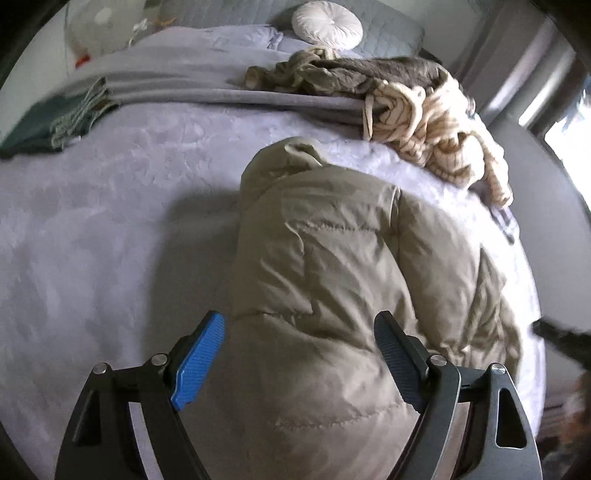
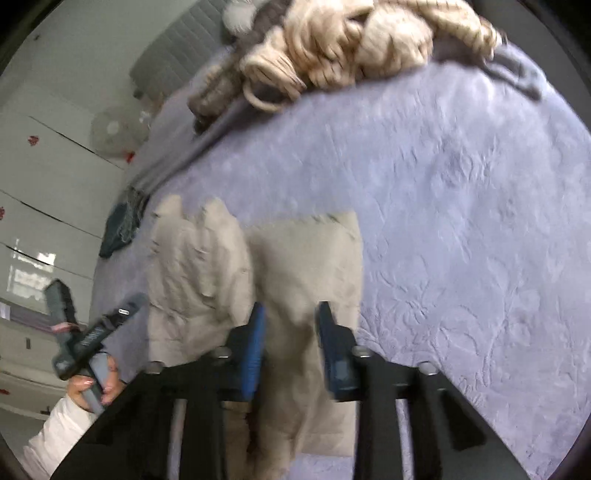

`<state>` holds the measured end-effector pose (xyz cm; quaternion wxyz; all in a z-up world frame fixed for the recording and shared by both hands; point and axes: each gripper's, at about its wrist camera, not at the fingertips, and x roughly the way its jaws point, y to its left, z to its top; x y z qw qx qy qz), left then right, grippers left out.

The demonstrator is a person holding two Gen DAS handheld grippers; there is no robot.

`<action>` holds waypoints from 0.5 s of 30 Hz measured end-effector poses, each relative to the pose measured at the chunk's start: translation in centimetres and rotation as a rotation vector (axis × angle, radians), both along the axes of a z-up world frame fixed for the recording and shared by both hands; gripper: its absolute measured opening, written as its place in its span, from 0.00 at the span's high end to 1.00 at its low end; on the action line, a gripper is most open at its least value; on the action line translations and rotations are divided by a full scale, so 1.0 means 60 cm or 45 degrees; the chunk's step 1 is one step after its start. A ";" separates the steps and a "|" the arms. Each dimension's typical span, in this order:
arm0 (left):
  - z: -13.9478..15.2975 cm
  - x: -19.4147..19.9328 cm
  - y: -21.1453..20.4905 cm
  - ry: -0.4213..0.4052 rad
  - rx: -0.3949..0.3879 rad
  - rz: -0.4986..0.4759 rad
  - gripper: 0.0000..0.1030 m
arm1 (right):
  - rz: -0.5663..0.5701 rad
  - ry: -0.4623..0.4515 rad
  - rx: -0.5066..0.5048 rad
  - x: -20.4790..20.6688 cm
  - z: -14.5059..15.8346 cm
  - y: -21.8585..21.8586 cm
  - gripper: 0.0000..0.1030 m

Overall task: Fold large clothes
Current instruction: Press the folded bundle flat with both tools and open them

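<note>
Left wrist view: we look down on a puffy beige quilted jacket (image 1: pixel 332 258) lying on the pale lavender embossed bedspread (image 1: pixel 92 221). Our left gripper (image 1: pixel 299 354) hangs over the jacket's near end with its blue-padded fingers (image 1: pixel 199 358) spread wide, not pressing the fabric. Farther up the bed lie a heap of cream chunky-knit and olive garments (image 1: pixel 424 125), a round white tufted cushion (image 1: pixel 327 24) and a folded dark green cloth (image 1: pixel 48 118).

From the right wrist view, which is blurred, our right gripper (image 2: pixel 290 350) sits over the jacket's edge, its jaws partly drawn in with beige fabric showing between them; we cannot tell whether the pads pinch it. At lower left a hand (image 2: pixel 92 387) in a white sleeve (image 2: pixel 55 432) holds the other gripper's handle.
</note>
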<state>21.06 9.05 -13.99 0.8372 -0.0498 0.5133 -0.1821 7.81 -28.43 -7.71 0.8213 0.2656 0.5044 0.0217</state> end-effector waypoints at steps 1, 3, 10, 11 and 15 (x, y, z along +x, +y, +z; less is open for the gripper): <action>0.000 -0.001 -0.009 -0.005 0.010 -0.010 0.17 | 0.009 -0.031 0.014 0.012 0.004 0.004 0.73; 0.000 0.009 -0.052 -0.009 0.019 -0.014 0.17 | 0.057 -0.057 0.027 0.021 0.013 0.032 0.73; -0.021 0.007 -0.114 -0.022 0.178 -0.012 0.17 | 0.104 0.078 -0.165 0.083 -0.080 0.129 0.73; -0.022 0.006 -0.116 -0.026 0.185 -0.019 0.17 | 0.086 0.113 -0.181 0.088 -0.098 0.126 0.73; -0.025 -0.003 -0.125 -0.054 0.232 -0.058 0.17 | 0.047 0.177 -0.142 0.097 -0.147 0.107 0.75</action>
